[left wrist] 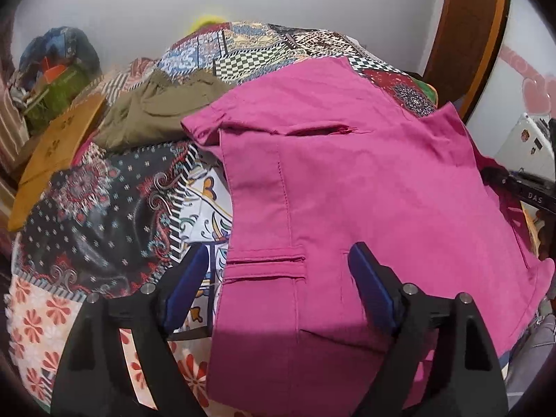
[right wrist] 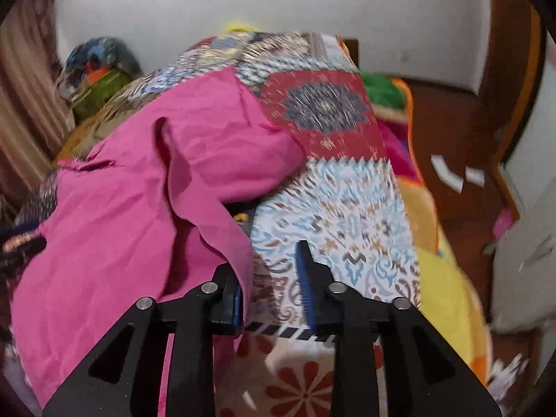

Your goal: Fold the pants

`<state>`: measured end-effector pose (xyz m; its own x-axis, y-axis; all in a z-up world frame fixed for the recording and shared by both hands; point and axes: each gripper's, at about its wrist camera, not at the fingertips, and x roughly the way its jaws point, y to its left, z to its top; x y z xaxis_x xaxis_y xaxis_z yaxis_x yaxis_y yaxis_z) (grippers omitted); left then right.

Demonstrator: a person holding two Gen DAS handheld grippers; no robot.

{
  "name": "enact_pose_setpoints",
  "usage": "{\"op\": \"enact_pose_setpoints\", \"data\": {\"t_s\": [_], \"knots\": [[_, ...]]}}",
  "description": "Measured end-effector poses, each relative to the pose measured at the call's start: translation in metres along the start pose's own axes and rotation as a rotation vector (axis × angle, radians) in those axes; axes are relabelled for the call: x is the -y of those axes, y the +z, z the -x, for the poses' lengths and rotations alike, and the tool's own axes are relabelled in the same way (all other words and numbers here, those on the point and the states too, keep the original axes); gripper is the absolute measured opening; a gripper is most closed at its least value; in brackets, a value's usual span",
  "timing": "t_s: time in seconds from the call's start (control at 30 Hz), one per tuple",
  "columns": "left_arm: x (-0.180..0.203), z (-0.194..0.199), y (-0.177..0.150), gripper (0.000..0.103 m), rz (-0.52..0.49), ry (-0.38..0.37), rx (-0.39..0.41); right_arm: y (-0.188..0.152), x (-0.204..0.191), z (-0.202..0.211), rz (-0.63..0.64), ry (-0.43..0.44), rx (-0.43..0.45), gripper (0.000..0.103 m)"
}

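a: where are the pink pants?
b: spread on the patchwork bedspread, under and ahead of the left gripper, fingers wide apart.
a: right gripper?
b: parted too, pants edge draped over its left finger.

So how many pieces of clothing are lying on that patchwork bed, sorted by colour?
Pink pants: 1
Olive-green garment: 1
Mustard-yellow garment: 1
Total: 3, all on the patchwork quilt
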<state>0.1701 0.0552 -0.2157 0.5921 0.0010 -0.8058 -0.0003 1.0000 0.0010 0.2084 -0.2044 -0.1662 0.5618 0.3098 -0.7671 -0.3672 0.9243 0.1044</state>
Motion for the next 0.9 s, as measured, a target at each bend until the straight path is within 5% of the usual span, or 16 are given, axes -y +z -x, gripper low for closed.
{"op": "enact_pose_setpoints", "data": {"t_s": [0.3,0.53,0.9], "knots": [[0.036,0.014,0.024,0.083,-0.098,-0.069,0.061,0.034,-0.015,-0.033,0.066,0.031,-0.01,0.031],[0.044,-0.007,0.012,0.084,-0.117,-0.09,0.005,0.028,0.031,-0.037,-0.057,-0.016,-0.042,0.033],[0.026,0.016,0.019,0.083,-0.071,-0.041,0.067,0.017,0.0,0.031,-0.035,0.122,0.039,0.036]]}}
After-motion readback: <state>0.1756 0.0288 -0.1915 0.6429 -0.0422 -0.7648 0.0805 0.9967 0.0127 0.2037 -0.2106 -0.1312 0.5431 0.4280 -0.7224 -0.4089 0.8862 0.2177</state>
